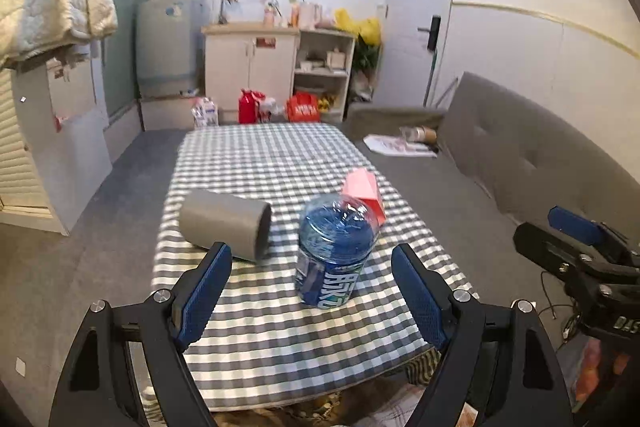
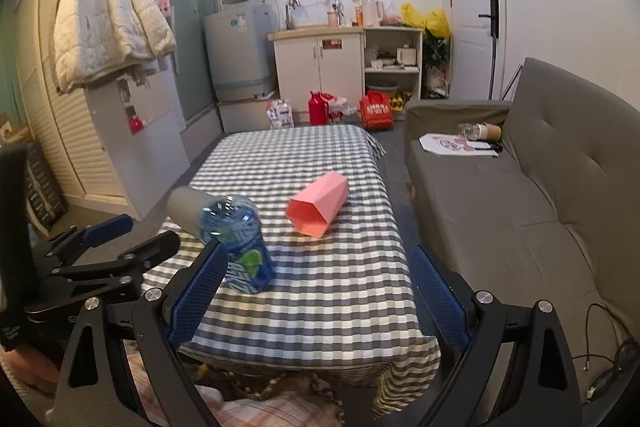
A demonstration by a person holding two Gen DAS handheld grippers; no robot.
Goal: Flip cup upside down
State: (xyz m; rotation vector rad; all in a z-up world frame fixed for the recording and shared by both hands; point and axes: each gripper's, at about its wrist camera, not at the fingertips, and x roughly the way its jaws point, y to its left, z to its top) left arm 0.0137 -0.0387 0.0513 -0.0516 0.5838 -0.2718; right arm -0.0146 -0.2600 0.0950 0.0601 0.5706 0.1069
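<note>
A grey cup [image 1: 226,223] lies on its side on the checked tablecloth [image 1: 272,163], mouth toward me. A pink faceted cup [image 2: 318,203] also lies on its side, its open mouth facing me; in the left wrist view the pink cup [image 1: 366,189] is half hidden behind the bottle. My left gripper [image 1: 312,259] is open, hovering near the table's front, the grey cup just beyond its left fingertip. My right gripper [image 2: 316,263] is open too, short of the pink cup. In the right wrist view the grey cup [image 2: 184,205] peeks out behind the bottle.
An upside-down blue-labelled plastic bottle [image 1: 334,251] stands between the two cups near the front. A grey sofa [image 2: 520,195] runs along the table's right side with papers on it. Cabinets, a washing machine and red bags stand beyond the far edge.
</note>
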